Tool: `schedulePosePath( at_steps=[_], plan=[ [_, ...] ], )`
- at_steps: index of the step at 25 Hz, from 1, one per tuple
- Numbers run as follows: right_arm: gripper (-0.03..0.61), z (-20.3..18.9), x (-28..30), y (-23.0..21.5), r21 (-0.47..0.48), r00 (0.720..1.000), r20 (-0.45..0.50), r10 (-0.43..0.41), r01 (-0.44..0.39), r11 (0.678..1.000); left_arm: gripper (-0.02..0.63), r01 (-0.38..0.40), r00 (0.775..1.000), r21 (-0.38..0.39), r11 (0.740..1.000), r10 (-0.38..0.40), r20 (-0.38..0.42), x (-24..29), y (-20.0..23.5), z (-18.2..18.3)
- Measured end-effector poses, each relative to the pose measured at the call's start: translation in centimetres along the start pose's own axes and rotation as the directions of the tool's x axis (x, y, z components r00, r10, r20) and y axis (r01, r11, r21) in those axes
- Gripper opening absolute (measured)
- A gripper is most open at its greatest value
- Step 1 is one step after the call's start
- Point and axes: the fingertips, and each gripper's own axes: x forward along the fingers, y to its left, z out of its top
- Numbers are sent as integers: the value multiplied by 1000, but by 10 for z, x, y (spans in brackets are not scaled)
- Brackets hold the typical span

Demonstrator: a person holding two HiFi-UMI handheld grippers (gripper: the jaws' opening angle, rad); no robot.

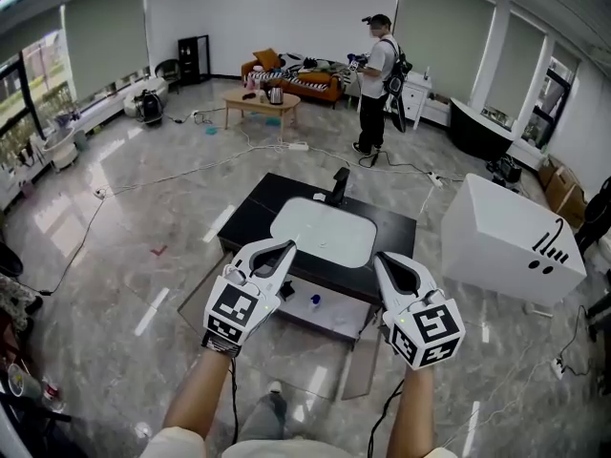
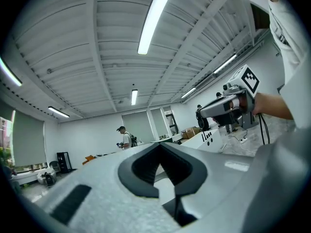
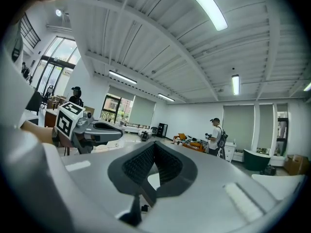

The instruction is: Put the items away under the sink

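A black sink cabinet (image 1: 250, 216) with a white basin (image 1: 325, 232) and a black faucet (image 1: 338, 185) stands on the floor below me. Its lower compartment is open at the front. On its pale shelf (image 1: 334, 315) lie a small blue-topped item (image 1: 315, 301) and a dark item (image 1: 286, 292). My left gripper (image 1: 288, 245) hovers over the cabinet's front left, shut and empty, its tips meeting in its own view (image 2: 159, 144). My right gripper (image 1: 381, 257) hovers at the front right, also shut and empty (image 3: 154, 143). Each gripper sees the other alongside it.
A big white box (image 1: 506, 241) lies right of the cabinet. Open cabinet doors (image 1: 359, 363) rest on the floor in front. Cables (image 1: 200, 160) run across the tiles. A person (image 1: 375, 84) stands at the back by a sofa (image 1: 296, 79) and a coffee table (image 1: 261, 103).
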Motion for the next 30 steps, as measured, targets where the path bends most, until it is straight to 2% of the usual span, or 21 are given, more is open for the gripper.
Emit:
schedulePosePath(
  at_steps=[11,30],
  plan=[
    [5,1,-57,28,-28,999,-17,49,-50,998,0,9,1000,17,1000,-9,-10,-43,-56,22],
    [5,-6,-77,29,-12,997,-25,68,-68,998,0,-8,1000,25,1000,9,-29,-56,-69,27]
  ],
)
